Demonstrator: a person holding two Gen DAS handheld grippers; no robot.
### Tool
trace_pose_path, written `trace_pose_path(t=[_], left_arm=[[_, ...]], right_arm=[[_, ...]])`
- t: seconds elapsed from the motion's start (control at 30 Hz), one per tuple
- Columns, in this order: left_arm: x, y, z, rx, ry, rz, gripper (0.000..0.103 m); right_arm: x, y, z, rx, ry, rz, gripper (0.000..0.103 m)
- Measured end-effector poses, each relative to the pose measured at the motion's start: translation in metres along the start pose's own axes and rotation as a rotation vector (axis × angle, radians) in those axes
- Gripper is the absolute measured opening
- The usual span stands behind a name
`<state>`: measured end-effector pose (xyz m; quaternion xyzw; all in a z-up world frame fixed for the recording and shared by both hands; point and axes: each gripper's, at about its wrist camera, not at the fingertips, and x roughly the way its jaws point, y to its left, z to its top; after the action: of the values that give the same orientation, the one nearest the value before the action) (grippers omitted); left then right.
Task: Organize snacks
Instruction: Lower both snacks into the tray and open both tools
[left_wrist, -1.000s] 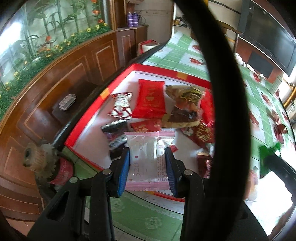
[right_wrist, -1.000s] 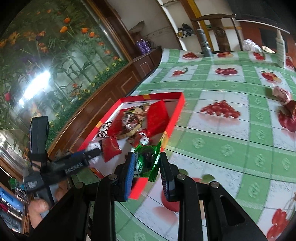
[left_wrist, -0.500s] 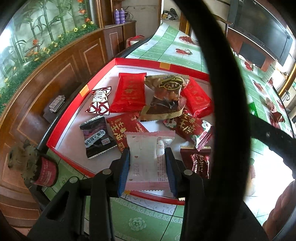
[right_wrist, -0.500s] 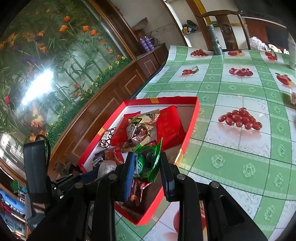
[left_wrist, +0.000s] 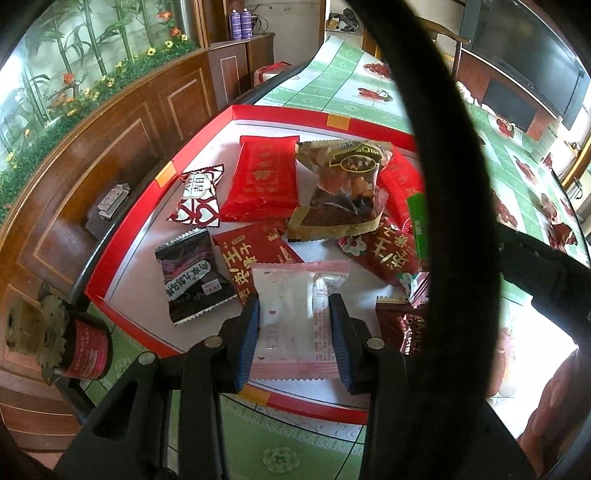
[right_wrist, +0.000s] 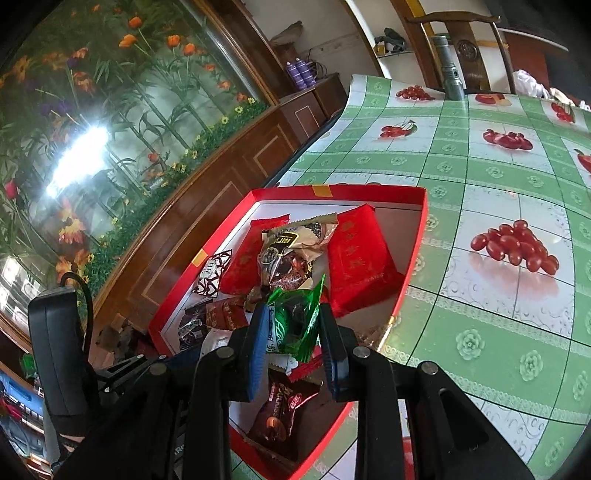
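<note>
A red box (left_wrist: 280, 116) with a white floor sits on the table near its left edge and holds several snack packets. My left gripper (left_wrist: 293, 330) is shut on a pink-and-white packet (left_wrist: 291, 314), held over the box's near rim. My right gripper (right_wrist: 291, 338) is shut on a green packet (right_wrist: 293, 319), hovering above the box (right_wrist: 415, 251) over its near part. That green packet (left_wrist: 417, 221) peeks out beside a black cable in the left wrist view. Below the green packet lies a dark brown packet (right_wrist: 275, 417).
A thick black cable (left_wrist: 436, 184) crosses the left wrist view. The left gripper's body (right_wrist: 59, 354) stands at the right wrist view's lower left. Green fruit-print tablecloth (right_wrist: 480, 184) spreads to the right, with a grey flashlight (right_wrist: 448, 74) upright at the far edge. A wooden cabinet (left_wrist: 122, 147) runs along the left.
My right gripper has carried the green packet leftward from the box's right rim to above its inside. The left gripper and its pink packet have barely shifted over the box's near rim.
</note>
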<state>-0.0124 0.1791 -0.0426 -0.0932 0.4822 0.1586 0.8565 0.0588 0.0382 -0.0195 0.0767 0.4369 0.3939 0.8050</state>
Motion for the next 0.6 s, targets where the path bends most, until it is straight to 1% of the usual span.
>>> trace_pose_path(t=[0.27,0.43,0.5,0.53,0.57,0.6], left_arm=[[0.003,0.0,0.0,-0.004,-0.001,0.004,0.039],[0.006,0.001,0.0,-0.004,0.01,0.011,0.04],[0.006,0.002,0.0,-0.004,0.012,0.018,0.044],[0.005,0.002,0.0,-0.006,0.008,0.02,0.049],[0.003,0.003,0.0,-0.007,0.005,0.024,0.059],[0.001,0.003,0.0,-0.006,-0.003,0.031,0.063]], right_arm=[[0.009,0.0,0.001,-0.002,0.017,-0.007,0.026],[0.015,0.002,0.001,-0.018,0.03,-0.02,0.028],[0.015,0.003,0.001,-0.022,0.031,-0.033,0.029],[0.014,0.002,0.001,-0.022,0.029,-0.037,0.03],[0.011,0.002,0.001,-0.023,0.024,-0.042,0.033],[0.009,0.001,0.001,-0.026,0.019,-0.05,0.036]])
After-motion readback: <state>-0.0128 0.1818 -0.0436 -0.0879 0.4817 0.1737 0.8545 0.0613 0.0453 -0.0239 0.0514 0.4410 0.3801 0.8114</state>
